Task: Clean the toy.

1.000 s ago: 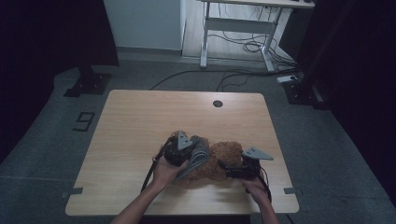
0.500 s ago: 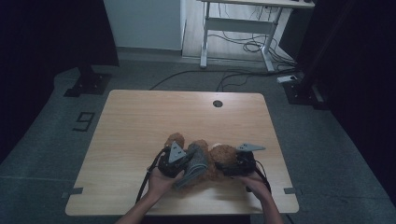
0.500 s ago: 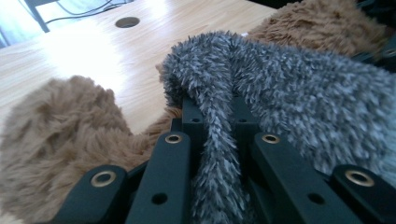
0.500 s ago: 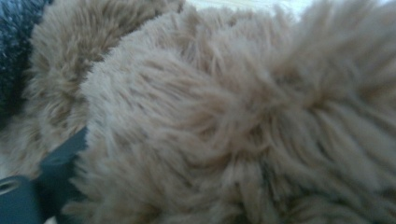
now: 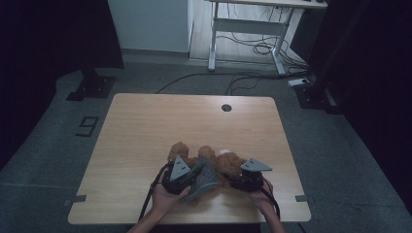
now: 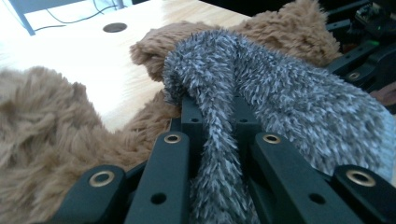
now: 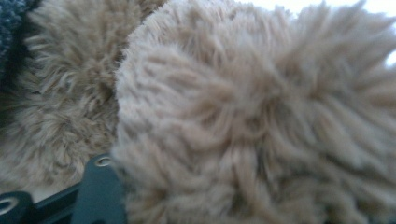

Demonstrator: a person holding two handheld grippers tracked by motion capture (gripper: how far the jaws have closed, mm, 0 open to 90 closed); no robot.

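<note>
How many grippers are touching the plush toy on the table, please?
2: the left gripper pinches the toy's grey garment at its near-left side; the right gripper presses into the brown plush toy at its right.

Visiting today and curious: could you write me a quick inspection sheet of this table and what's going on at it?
Surface: wooden table, round hole near the far edge.
Job's things: brown plush toy at the near edge; grey fuzzy garment lying against it.
Clutter: nothing seen.
Grippers: left gripper shut on the grey fuzzy garment; right gripper against the plush, jaws just been closing, grip unclear.
Cables: black leads trail from both grippers; more cables on the floor.
Surroundings: white desk frame, grey carpet, dark curtains.
</note>
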